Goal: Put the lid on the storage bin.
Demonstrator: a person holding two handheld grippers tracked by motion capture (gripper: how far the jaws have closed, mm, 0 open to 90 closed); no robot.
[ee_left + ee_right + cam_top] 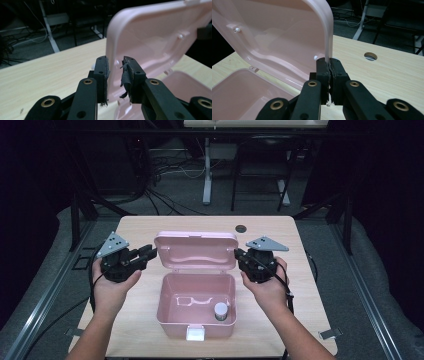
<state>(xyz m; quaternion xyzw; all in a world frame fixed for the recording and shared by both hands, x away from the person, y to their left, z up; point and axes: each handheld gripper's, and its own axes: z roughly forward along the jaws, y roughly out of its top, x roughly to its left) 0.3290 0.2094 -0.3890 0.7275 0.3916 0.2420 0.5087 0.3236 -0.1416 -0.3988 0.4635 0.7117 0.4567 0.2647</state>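
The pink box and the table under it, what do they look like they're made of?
Pink box: likely molded plastic, smooth with a slight sheen; its lid shows molded ribs and pegs. Table: pale wood-grain top, probably laminate, matte.

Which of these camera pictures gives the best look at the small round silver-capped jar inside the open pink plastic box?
The high view: it looks down into the pink plastic box and shows the small silver-capped jar standing near its front right corner. The two gripper views show the raised lid and part of the box, not the jar.
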